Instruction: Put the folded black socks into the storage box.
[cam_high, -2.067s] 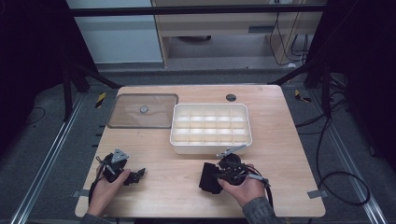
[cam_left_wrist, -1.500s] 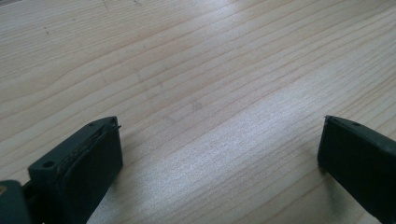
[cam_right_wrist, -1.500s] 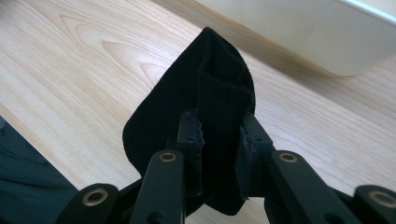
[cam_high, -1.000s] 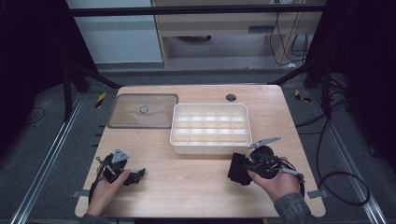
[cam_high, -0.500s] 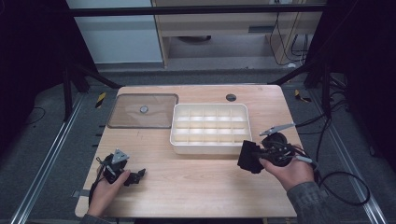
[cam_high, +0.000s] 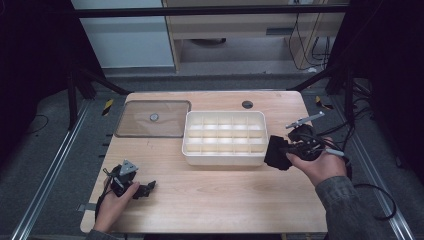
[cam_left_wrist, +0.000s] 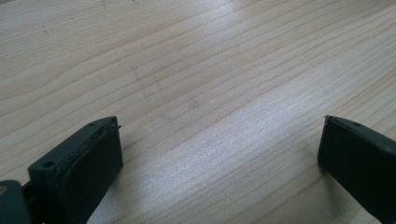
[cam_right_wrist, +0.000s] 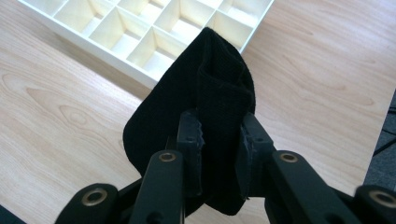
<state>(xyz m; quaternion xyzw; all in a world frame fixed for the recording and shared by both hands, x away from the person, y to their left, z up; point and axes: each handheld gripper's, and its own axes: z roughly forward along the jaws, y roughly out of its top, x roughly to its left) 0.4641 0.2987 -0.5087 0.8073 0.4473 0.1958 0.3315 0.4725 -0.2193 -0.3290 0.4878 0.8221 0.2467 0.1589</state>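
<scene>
1. One item is in hand: a black cloth (cam_right_wrist: 205, 121), folded, clamped between the jaws of the right tongs (cam_right_wrist: 219, 154), which are closed onto a fold of it. In the high view the black cloth (cam_high: 276, 152) hangs off the table, just beside the right end of the white compartment tray (cam_high: 225, 159).
2. Progress, as judged: pickup is done; placement is not. All visible compartments of the tray are bare, and the cloth sits at the tray's near right corner rather than over any cell. Delivery into a compartment, if that is the aim, remains wholly outstanding.
3. Left tongs (cam_high: 145, 189) rest low on the table (cam_high: 225, 200) at the near left, well apart from tray and cloth. The left gripper view shows their jaws wide apart with bare wood between; they hold nothing.
4. Surroundings: a clear lid (cam_high: 152, 118) lies flat on the table to the left of the tray, just beside it. A small dark round fitting (cam_high: 247, 104) sits in the table beyond the tray.
5. Obstructions: none lies between cloth and tray. The tray's raised wall must be cleared, and the folded cloth looks bulky against a single cell, so it may catch on the dividers
</scene>
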